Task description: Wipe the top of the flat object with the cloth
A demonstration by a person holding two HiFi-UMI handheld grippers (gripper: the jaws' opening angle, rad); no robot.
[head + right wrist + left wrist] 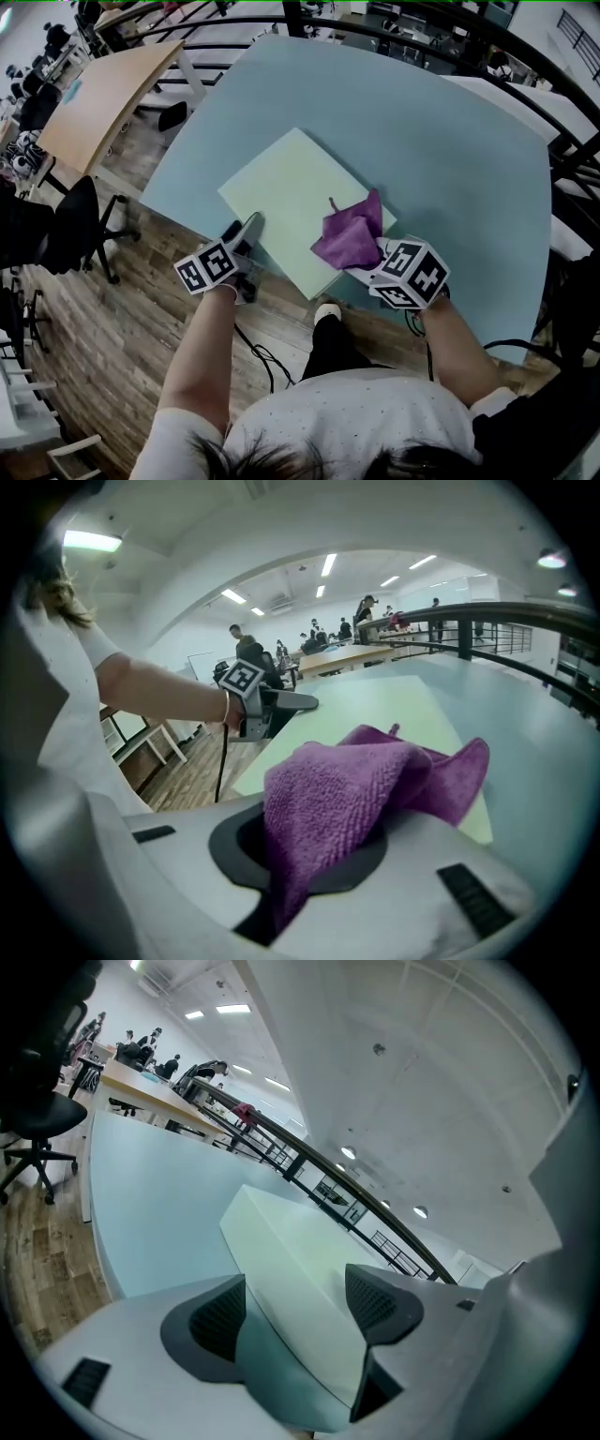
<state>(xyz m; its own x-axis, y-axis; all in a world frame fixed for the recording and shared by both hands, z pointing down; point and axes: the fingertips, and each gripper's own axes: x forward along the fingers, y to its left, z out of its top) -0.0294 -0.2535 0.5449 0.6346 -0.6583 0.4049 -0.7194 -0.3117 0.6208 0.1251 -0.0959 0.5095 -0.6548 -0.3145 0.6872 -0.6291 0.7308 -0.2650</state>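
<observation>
Wiping is judged barely begun. The purple cloth (349, 234) is clamped in the right gripper (377, 253), trailing ahead of its jaws onto the pale green board (291, 192), most of which lies unwiped beyond. The left gripper (246, 228) is held apart astride the board's long edge. The long axis appears to run ahead of the right jaws.

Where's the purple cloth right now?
In the head view the purple terry cloth sits right of centre, clamped in the right gripper and draped on the near right corner of the pale green flat board.
</observation>
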